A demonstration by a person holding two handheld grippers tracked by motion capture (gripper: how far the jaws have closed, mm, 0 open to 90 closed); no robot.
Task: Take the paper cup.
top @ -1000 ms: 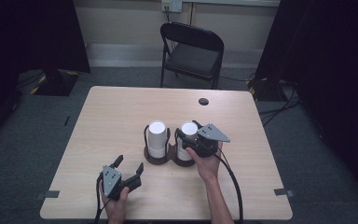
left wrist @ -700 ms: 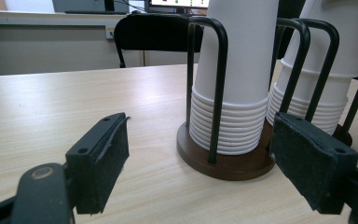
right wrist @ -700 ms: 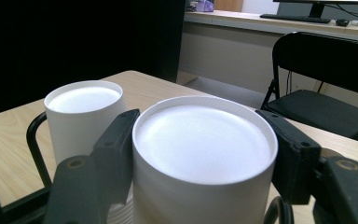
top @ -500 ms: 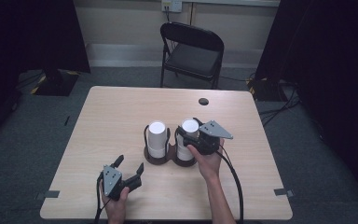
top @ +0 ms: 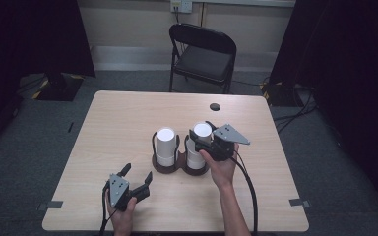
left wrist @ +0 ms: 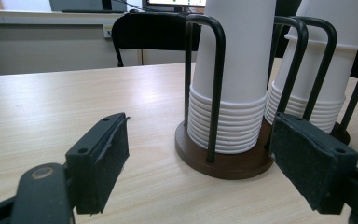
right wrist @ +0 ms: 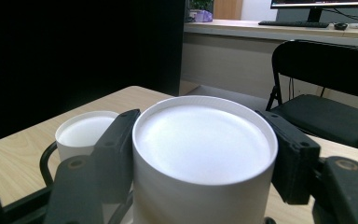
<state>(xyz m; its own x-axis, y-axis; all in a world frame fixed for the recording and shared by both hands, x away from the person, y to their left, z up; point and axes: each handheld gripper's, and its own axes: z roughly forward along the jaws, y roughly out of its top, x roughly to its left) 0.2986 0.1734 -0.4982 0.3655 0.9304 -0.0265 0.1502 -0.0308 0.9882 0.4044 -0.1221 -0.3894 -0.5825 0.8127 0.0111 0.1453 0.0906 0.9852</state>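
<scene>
Two stacks of upturned white paper cups stand in a dark wire holder (top: pixel 166 168) mid-table. My right gripper (top: pixel 202 134) is shut on the top cup (top: pixel 203 129) of the right stack (top: pixel 195 158). In the right gripper view its pads (right wrist: pixel 117 140) press both sides of that cup (right wrist: pixel 204 140), with the left stack (right wrist: pixel 85 133) beside it. My left gripper (top: pixel 138 172) rests open near the table's front, jaws wide and holding nothing. In the left gripper view the left gripper (left wrist: pixel 200 161) faces the holder's brown base (left wrist: pixel 223 161) and the left stack (left wrist: pixel 230 70).
A black folding chair (top: pixel 204 51) stands beyond the far edge of the table (top: pixel 118 118). A small dark round thing (top: pixel 215 106) lies on the far side of the tabletop. Cables (top: pixel 295 115) run over the floor at the right.
My right gripper with the top cup has edged slightly upward in the picture. The left gripper has stayed where it was, still open.
</scene>
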